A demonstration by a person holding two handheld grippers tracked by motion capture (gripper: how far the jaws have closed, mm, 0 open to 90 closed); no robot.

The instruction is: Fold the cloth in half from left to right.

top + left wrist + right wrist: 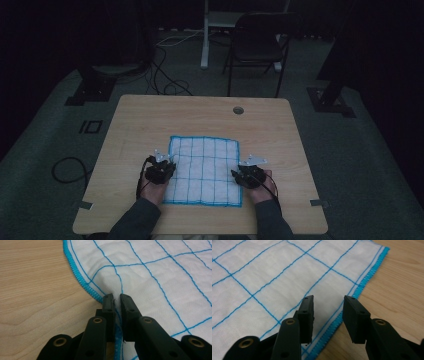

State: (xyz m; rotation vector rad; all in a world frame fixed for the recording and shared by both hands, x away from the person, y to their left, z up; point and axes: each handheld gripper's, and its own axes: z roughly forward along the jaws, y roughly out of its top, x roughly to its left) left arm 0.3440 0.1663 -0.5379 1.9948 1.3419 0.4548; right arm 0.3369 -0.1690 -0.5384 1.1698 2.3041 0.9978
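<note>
Left gripper (117,298) pinches cloth (155,277) edge thinly, may slip; right gripper (328,302) gapes astride right hem, could snag unevenly.

Dim room, grey-green carpeted floor (45,135) around a light wooden table with rounded corners (150,115). Beyond the table: a black folding chair (257,42) beside a white stand leg (204,35). Black cables (165,80) trail left of the chair; dark wall behind.

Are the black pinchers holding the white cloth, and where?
The left gripper pinches the cloth by a raised fold at its blue-stitched left edge. The right gripper is open, straddling the right edge, holding nothing.
</note>
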